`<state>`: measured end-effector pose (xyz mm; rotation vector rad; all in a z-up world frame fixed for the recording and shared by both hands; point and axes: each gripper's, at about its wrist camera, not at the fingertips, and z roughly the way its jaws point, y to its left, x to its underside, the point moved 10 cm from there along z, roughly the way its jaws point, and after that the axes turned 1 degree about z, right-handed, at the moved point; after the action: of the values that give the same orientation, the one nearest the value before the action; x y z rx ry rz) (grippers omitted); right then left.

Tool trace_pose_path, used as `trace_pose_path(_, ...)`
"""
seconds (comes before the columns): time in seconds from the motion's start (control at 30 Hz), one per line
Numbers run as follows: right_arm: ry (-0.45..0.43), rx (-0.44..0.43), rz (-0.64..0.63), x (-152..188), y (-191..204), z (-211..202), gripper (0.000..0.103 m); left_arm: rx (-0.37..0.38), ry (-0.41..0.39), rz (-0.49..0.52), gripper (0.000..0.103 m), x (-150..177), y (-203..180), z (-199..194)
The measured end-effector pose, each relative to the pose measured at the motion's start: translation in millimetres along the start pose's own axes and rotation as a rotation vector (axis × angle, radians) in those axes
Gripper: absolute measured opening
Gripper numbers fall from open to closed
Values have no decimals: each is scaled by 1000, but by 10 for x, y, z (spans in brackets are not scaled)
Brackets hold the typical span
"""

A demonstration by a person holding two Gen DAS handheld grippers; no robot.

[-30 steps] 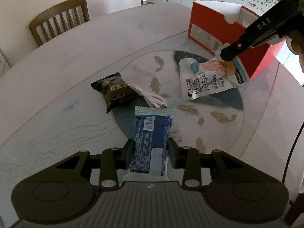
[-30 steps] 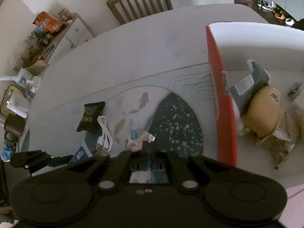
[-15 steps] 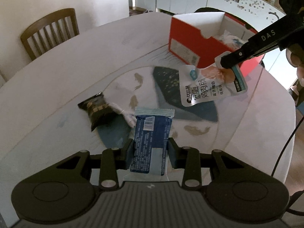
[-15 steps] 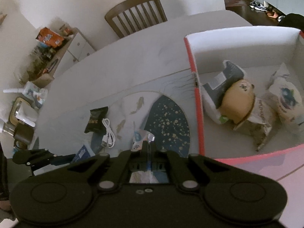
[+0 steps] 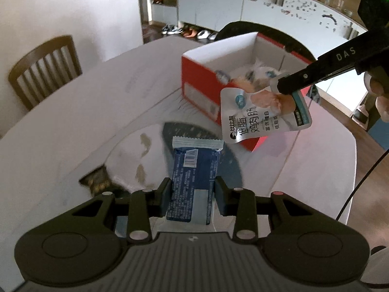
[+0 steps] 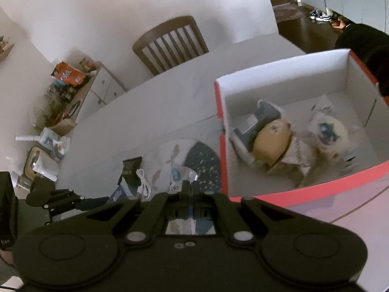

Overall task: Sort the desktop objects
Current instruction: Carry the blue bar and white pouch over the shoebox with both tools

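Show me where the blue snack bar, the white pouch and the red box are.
blue snack bar [image 5: 193,182], left wrist view, wrapper's printed back.
white pouch [image 5: 255,121], left wrist view, printed front.
red box [image 6: 304,191], right wrist view, near red wall.

- "DAS" in pale capitals runs along the black arm of the right gripper [image 5: 287,86], seen from the left wrist.
- Large Chinese characters are printed in black on the white pouch [image 5: 262,119].
- A barcode sits on the blue packet [image 5: 192,180]; its small print is too fine to read.
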<state>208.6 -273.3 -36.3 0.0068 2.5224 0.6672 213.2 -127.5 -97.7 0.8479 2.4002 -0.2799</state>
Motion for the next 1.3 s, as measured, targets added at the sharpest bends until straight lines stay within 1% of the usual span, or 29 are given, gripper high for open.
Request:
trace_pose_path(0.2,-64,16,10,-171,-162,-251,0,16,-22,56,36,-291,-197,62)
trace_pose_path(0.33,-108,38,21,-292,-341,-397,0,28,-35,95,36,-497,-359,133)
trace_pose_path(0.73,-186,97,64,-544,-939,-641,0,54,-63,185,36,-1050,-765,386)
trace_pose_path(0.97,-218,119,92,-723,-1245,-723,0,68,-55,189,36,-1253,-890,597)
trace_pose_path(1.3,-222,159,111,-880,-1581,-610,0,78,-12,240,36,-1439,-1122,929)
